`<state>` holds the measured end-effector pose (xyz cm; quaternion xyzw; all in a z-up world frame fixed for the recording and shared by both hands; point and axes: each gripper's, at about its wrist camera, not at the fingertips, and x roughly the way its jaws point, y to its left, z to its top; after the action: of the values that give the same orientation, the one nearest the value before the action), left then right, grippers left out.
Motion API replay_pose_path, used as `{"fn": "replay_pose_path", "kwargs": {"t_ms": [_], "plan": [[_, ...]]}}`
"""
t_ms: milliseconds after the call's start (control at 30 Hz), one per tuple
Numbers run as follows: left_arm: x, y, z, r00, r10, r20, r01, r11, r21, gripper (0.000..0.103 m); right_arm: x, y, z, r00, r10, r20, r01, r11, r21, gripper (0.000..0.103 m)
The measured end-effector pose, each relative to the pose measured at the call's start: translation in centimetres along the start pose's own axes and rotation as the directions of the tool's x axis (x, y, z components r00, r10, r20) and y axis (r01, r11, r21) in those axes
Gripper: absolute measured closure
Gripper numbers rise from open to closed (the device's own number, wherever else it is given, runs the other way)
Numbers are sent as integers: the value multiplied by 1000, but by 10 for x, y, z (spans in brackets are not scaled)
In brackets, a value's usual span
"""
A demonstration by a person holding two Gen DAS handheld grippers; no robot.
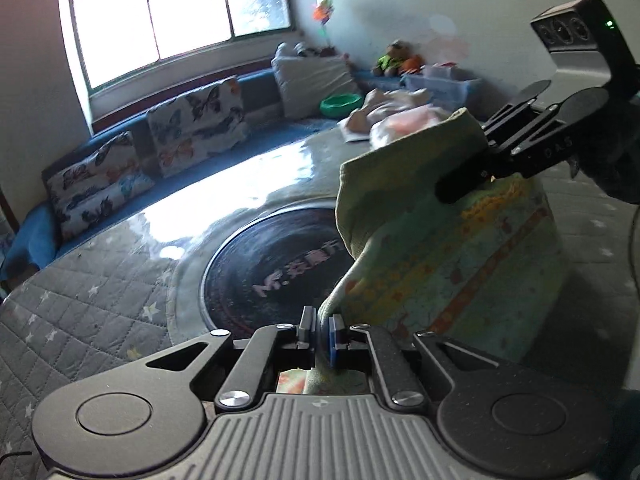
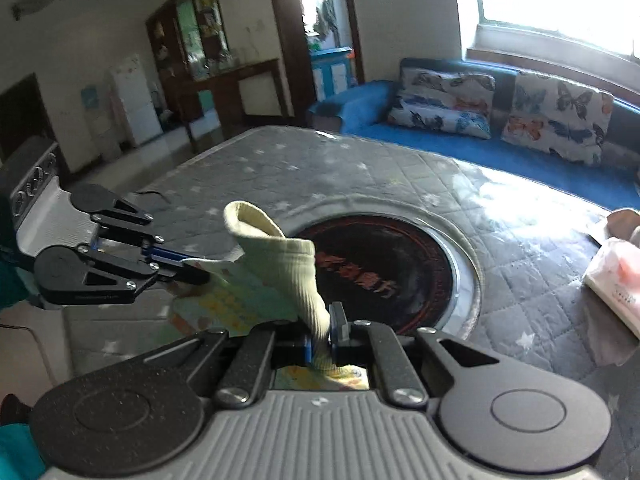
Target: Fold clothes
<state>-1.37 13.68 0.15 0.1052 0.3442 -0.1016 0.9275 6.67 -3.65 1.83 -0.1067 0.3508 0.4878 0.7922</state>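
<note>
A small pale green patterned garment [image 1: 452, 248] with a ribbed cuff hangs in the air between both grippers, above the quilted table. My left gripper [image 1: 320, 330] is shut on one edge of it. My right gripper [image 2: 324, 332] is shut on the ribbed cuff end [image 2: 292, 268]. In the left wrist view the right gripper [image 1: 464, 184] pinches the garment's upper right. In the right wrist view the left gripper [image 2: 192, 274] holds the garment at the left.
A grey quilted table cover [image 1: 80, 320] with a round black hotplate [image 1: 272, 272] in its middle lies below. A pile of other clothes [image 1: 396, 116] lies at the table's far side, also in the right wrist view [image 2: 612, 276]. A blue sofa with butterfly cushions [image 2: 500, 112] stands behind.
</note>
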Motion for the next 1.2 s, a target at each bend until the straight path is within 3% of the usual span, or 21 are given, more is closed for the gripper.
{"fn": "replay_pose_path", "kwargs": {"t_ms": [267, 300, 333, 600, 733, 867, 1000, 1200], "plan": [[43, 17, -6, 997, 17, -73, -22, 997, -69, 92, 58, -22, -18, 997, -65, -50, 69, 995, 78, 94], [45, 18, -6, 997, 16, -76, -22, 997, -77, 92, 60, -25, -20, 996, -74, -42, 77, 993, 93, 92], [47, 19, -6, 997, 20, -78, -27, 996, -87, 88, 62, -28, -23, 996, -82, -34, 85, 990, 108, 84], [54, 28, -5, 994, 64, -87, -77, 984, -159, 67, 36, -36, -39, 976, -213, 33, 206, 968, 145, 80], [57, 32, -4, 992, 82, -97, -100, 976, -194, 59, 19, -29, -50, 980, -193, 45, 184, 971, 151, 79], [58, 35, -3, 990, 90, -108, -112, 971, -211, 55, 16, -24, -65, 985, -172, 22, 167, 973, 159, 79], [53, 39, -3, 988, 111, -110, -132, 969, -209, 49, 20, -42, -76, 974, -227, 0, 222, 950, 219, 79], [45, 55, -4, 978, 167, -122, -192, 953, -233, 48, 9, -55, -79, 958, -284, 38, 264, 925, 274, 80]]}}
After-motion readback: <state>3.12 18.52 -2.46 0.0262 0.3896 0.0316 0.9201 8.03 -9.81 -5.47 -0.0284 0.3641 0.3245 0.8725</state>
